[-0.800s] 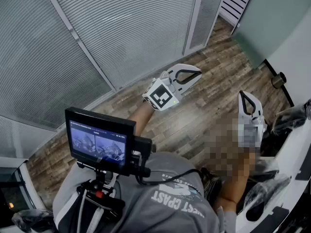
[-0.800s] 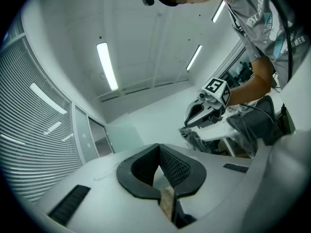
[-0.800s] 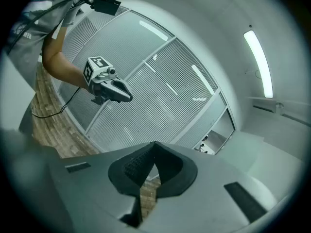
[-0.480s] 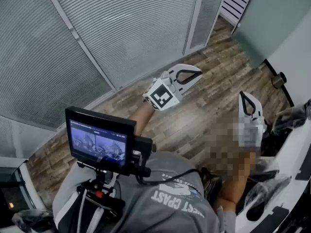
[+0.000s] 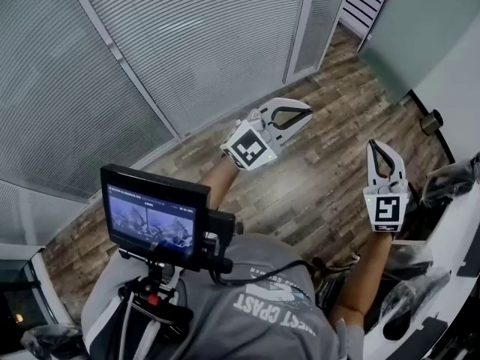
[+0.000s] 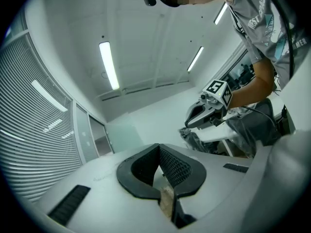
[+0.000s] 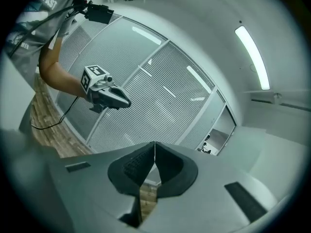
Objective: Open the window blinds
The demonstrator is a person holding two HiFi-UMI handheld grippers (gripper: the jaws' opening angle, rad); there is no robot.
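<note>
While the window blinds (image 5: pixel 202 36) hang shut along the far edge of the wooden floor (image 5: pixel 315 171), the left gripper (image 5: pixel 307 112) and right gripper (image 5: pixel 373 145) hover, jaws together and empty — their wand, unseen here, surely needs locating.

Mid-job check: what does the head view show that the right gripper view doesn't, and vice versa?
Only the head view shows the monitor mounted in front of the person, and the right gripper seen from outside.

Only the right gripper view shows that gripper's own jaws meeting tip to tip with nothing between them. It also shows a ceiling light and a doorway past the far end of the glazing.

Both show the closed window blinds, the wooden floor and the left gripper, which is held in the air.
</note>
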